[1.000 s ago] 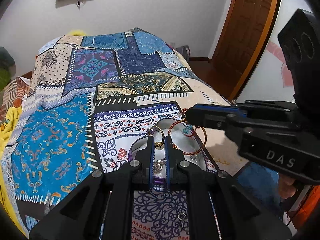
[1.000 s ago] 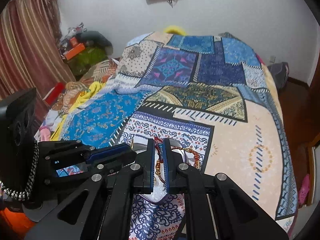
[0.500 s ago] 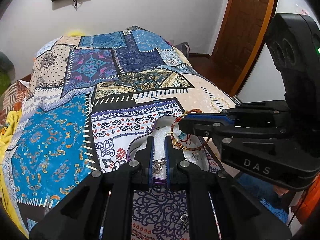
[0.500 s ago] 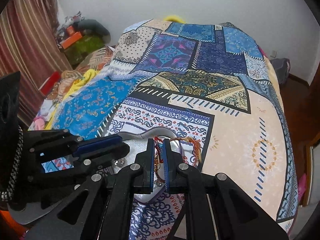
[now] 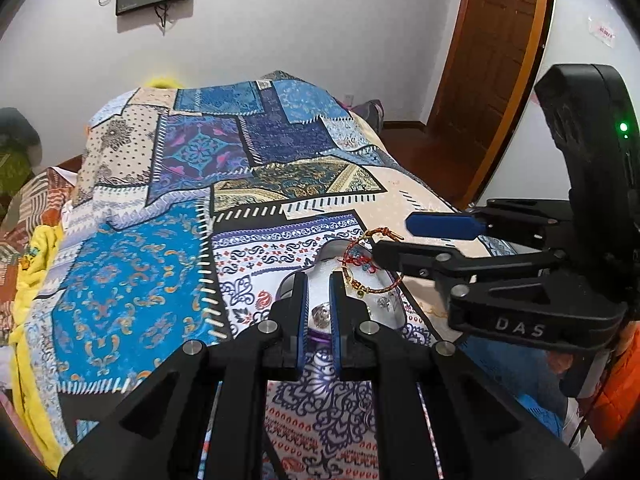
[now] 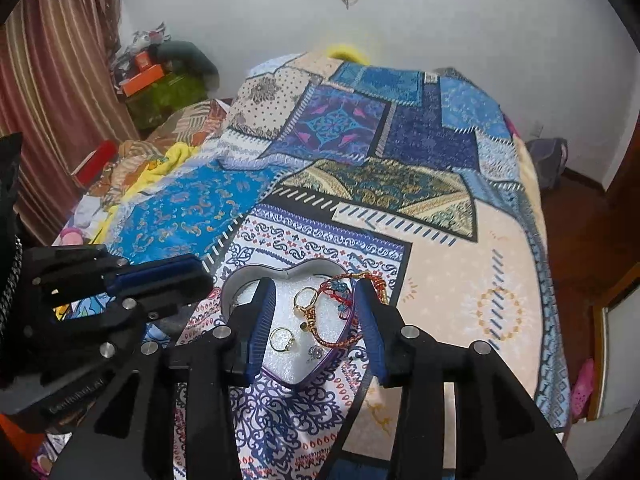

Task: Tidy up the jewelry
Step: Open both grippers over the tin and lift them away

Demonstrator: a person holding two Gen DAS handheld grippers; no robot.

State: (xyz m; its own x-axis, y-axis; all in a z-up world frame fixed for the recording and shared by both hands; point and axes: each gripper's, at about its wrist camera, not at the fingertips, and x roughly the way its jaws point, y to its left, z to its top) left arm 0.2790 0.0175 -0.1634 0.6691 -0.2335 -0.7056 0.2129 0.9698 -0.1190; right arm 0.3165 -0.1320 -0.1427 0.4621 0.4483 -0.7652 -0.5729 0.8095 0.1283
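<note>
A heart-shaped box [image 6: 256,276] with white foam lining lies on the patterned bedspread. In it lie a red-and-gold thread bracelet [image 6: 340,308], two gold rings [image 6: 282,340] and a small silver stud [image 6: 315,353]. My right gripper [image 6: 316,320] is open, its jaws spread either side of the box just above it, holding nothing. In the left wrist view the bracelet [image 5: 370,270] drapes over the box's right rim [image 5: 394,300]. My left gripper [image 5: 319,300] is nearly shut above the box's near side, with a silver stud [image 5: 321,313] seen between its fingers.
The patchwork bedspread [image 6: 400,168] covers the whole bed. Clutter and a curtain [image 6: 60,80] stand at the left of the bed, a wooden door [image 5: 496,60] at the right. The bed's right edge drops to a wooden floor [image 6: 580,240].
My right gripper opened and let go of the bracelet, which now lies in the box. Both grippers lifted and drew back a little.
</note>
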